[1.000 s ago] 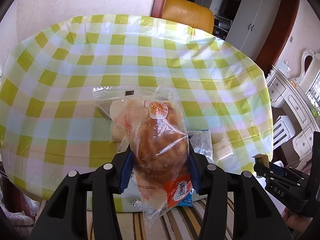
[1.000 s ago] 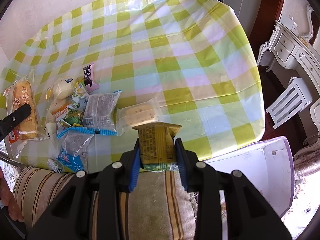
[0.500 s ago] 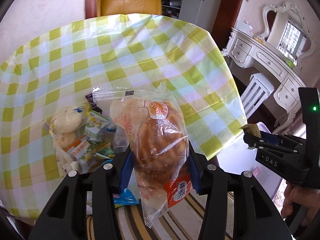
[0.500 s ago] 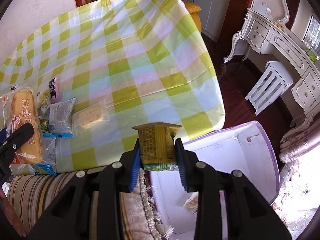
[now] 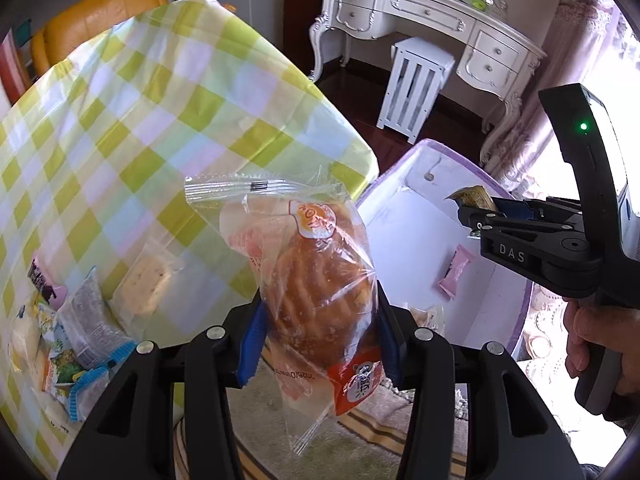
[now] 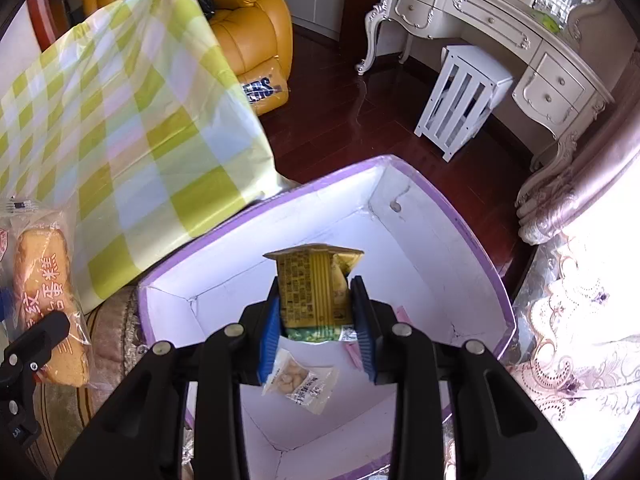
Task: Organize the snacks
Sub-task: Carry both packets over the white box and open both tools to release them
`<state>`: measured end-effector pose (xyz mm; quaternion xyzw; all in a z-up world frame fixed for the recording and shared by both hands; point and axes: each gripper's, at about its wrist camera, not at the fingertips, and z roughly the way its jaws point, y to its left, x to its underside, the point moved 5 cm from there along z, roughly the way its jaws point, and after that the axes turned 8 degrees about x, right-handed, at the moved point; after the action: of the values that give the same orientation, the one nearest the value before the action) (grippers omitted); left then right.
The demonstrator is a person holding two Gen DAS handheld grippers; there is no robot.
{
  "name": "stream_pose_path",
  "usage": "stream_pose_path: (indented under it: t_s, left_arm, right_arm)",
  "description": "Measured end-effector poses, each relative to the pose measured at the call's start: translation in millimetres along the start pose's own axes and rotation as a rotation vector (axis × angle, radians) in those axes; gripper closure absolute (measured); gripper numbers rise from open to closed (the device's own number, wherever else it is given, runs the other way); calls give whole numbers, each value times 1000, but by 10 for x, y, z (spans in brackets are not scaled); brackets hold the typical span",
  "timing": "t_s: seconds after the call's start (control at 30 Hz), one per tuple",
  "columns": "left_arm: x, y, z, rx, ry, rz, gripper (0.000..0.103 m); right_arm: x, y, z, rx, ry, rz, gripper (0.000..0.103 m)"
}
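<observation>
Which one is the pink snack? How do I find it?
Look for the big white box with the purple rim on the floor beside the checkered table. The pink snack lies flat on the box's floor. It is the only pink packet there; its neighbour is clear, showing pale pieces.

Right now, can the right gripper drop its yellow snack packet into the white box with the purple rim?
Probably yes. The right gripper holds the yellow snack packet directly above the open white box with the purple rim, and nothing covers the opening.
</observation>
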<state>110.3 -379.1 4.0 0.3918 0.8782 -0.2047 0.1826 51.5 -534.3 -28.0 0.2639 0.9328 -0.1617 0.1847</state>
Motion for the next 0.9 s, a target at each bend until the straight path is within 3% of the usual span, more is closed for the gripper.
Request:
stream_pose_path:
  t_s: [0.4, 0.63, 0.9]
  left_arm:
    - [-55, -506, 627, 40, 182, 179, 56]
    - [10, -672, 919, 42, 288, 262, 56]
    - [-69, -788, 1069, 32, 325, 319, 54]
  right_arm:
    - [296, -595, 701, 48, 169, 143, 70]
    - [461, -692, 1011, 42, 247, 173, 69]
    - [519, -706, 1198, 29, 278, 177, 68]
